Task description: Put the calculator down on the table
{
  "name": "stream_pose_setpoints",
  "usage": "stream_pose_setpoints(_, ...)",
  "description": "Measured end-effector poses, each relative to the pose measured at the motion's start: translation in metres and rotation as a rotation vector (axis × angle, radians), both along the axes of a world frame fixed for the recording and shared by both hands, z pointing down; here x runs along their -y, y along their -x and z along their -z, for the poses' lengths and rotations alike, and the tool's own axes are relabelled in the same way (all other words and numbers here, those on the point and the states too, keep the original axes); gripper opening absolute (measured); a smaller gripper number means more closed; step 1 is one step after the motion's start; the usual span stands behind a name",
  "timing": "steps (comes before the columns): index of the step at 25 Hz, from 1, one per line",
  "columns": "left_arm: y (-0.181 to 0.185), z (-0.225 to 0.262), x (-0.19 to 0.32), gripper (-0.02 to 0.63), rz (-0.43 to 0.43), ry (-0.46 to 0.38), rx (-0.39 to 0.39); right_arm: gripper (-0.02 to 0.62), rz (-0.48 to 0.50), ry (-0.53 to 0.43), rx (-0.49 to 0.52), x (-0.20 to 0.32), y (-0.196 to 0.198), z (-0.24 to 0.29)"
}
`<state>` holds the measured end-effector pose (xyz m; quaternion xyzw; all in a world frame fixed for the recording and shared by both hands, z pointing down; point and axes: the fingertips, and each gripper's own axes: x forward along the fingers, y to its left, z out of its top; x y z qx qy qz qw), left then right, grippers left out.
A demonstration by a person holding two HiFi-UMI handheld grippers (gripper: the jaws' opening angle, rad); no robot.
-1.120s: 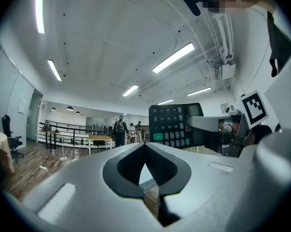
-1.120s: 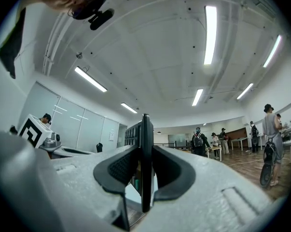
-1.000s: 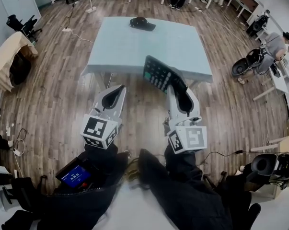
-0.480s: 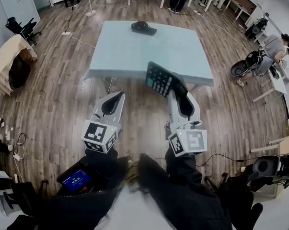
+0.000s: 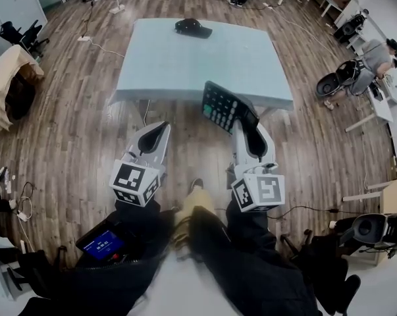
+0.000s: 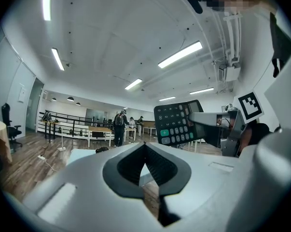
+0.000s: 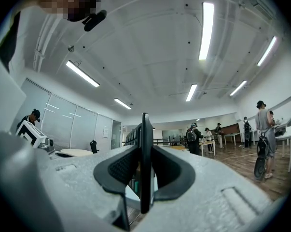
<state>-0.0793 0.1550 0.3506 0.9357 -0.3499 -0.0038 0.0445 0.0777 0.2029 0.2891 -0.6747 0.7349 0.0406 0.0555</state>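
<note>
1. My right gripper [image 5: 243,122] is clamped on the lower edge of the calculator [image 5: 224,105]. The calculator hangs tilted in the air at the near edge of the table [image 5: 178,64] and does not rest on it yet.
2. My left gripper [image 5: 162,129] has its jaws closed together, with nothing between them.
3. I would carry the calculator forward over the tabletop, lay it flat with the keys up, and only then loosen the grip.
4. A black cap [image 5: 192,27] lies at the far edge, well apart, so I judge the near area free.
</note>
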Motion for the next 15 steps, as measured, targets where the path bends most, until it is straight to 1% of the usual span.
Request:
stream_pose_setpoints(3, -0.006, -0.007, 0.015, -0.002, 0.002, 0.002, 0.003, 0.087, 0.002, -0.002, 0.007, 0.017, -0.008, -0.006)
stream_pose_setpoints(6, -0.009, -0.012, 0.042, -0.002, 0.030, -0.001, 0.009, 0.087, 0.013, -0.005, 0.019, 0.045, -0.019, -0.013)
stream_pose_setpoints(11, -0.017, -0.004, 0.107, -0.001, 0.073, -0.029, 0.016, 0.086, 0.052, -0.021, 0.036, 0.113, -0.034, -0.013)
stream_pose_setpoints(15, -0.036, 0.007, 0.163, -0.002, 0.087, -0.049, 0.021, 0.084, 0.082, -0.038, 0.027, 0.170, -0.050, -0.004)
